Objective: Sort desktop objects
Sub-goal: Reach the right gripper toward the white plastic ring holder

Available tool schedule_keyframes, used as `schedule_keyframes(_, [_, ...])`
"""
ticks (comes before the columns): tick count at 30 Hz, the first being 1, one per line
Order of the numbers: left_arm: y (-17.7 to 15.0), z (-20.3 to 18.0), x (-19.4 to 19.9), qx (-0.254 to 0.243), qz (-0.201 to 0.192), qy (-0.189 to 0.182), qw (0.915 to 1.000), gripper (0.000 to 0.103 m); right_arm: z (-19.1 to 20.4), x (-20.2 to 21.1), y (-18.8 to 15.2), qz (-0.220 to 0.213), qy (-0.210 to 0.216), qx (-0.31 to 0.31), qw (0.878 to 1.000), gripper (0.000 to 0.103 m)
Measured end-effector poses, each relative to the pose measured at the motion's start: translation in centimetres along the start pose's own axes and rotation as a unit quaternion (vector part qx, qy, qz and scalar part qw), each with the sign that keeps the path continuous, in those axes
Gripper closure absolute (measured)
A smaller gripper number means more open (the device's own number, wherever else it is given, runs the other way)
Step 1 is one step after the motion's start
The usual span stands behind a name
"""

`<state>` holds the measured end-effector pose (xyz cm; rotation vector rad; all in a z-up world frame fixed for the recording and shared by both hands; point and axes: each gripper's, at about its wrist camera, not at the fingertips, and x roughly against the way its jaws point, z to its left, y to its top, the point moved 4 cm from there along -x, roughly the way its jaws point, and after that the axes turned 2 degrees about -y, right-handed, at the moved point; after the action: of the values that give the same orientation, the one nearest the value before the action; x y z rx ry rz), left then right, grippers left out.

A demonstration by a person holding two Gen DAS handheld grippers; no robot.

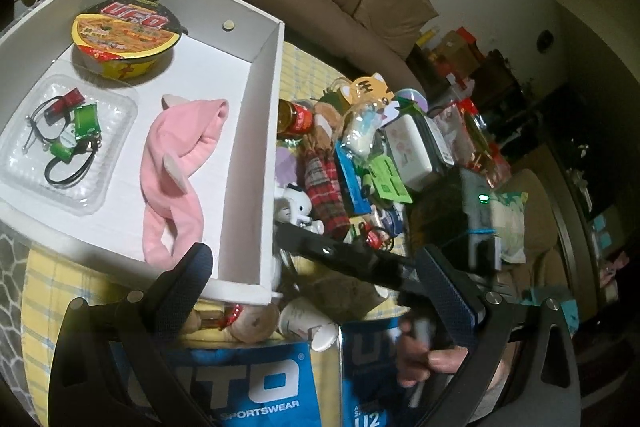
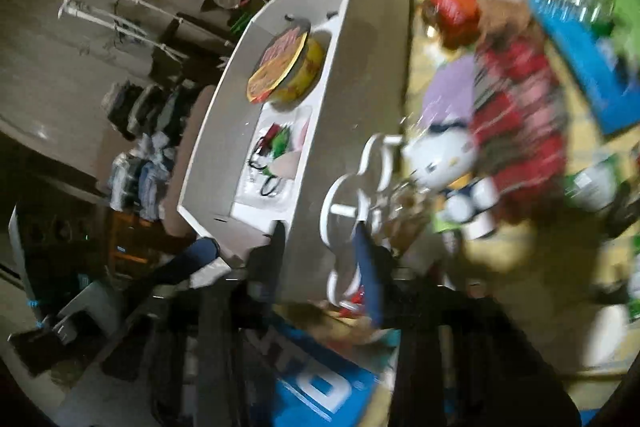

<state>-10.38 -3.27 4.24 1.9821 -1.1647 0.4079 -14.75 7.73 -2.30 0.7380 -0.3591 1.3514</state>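
A white box [image 1: 276, 107] holds a noodle bowl [image 1: 126, 31], a clear tray of small trinkets [image 1: 64, 143] and a pink cloth [image 1: 176, 163]. My left gripper [image 1: 314, 253] hovers open over the box's near corner, with nothing between its fingers. My right gripper [image 1: 286, 231] reaches in from the right to the pile beside the box wall. In the blurred right wrist view, the right gripper [image 2: 320, 231] has its jaws standing narrow on a white looped plastic piece [image 2: 344, 203]. That piece lies just in front of a white cat toy [image 2: 440, 155].
Right of the box lies a crowded pile: a red plaid plush [image 1: 324, 187], a red-labelled bottle [image 1: 296, 115], a tiger card [image 1: 368, 87], a white case [image 1: 408, 151]. Blue sportswear packets [image 1: 248, 387] lie at the near edge. A hand [image 1: 424, 355] holds the right gripper.
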Motion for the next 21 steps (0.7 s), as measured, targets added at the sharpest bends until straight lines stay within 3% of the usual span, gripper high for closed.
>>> schedule_keyframes(2, [0.0, 0.1, 0.0, 0.0, 0.001, 0.002, 1.0, 0.0, -0.8, -0.6, 0.1, -0.019, 0.037, -0.026, 0.999, 0.086])
schedule_keyframes(5, [0.1, 0.5, 0.1, 0.004, 0.0, 0.002, 1.0, 0.0, -1.4, -0.1, 0.7, -0.049, 0.116, -0.048, 0.991, 0.102])
schedule_keyframes(6, [0.3, 0.6, 0.1, 0.006, -0.002, 0.001, 1.0, 0.0, -1.5, 0.4, 0.9, -0.059, 0.136, -0.054, 0.987, 0.102])
schedule_keyframes(11, [0.2, 0.6, 0.1, 0.006, -0.002, 0.0, 1.0, 0.0, -0.7, 3.5, 1.6, -0.109, 0.174, -0.031, 0.978, 0.102])
schedule_keyframes(14, [0.1, 0.6, 0.0, 0.004, -0.001, 0.004, 1.0, 0.0, -0.4, 4.1, 1.7, -0.085, 0.079, -0.006, 0.993, 0.099])
schedule_keyframes(16, [0.1, 0.7, 0.0, 0.005, -0.001, 0.005, 1.0, 0.0, -0.9, 4.3, 1.4, -0.083, 0.027, 0.0, 0.996, 0.099])
schedule_keyframes(19, [0.1, 0.8, 0.0, 0.006, 0.0, 0.004, 1.0, 0.0, -2.2, 4.4, 1.1, -0.071, 0.015, -0.029, 0.997, 0.092])
schedule_keyframes(21, [0.1, 0.6, -0.1, 0.004, 0.001, 0.004, 1.0, 0.0, -2.4, 4.1, 0.8, -0.056, 0.023, -0.03, 0.998, 0.083])
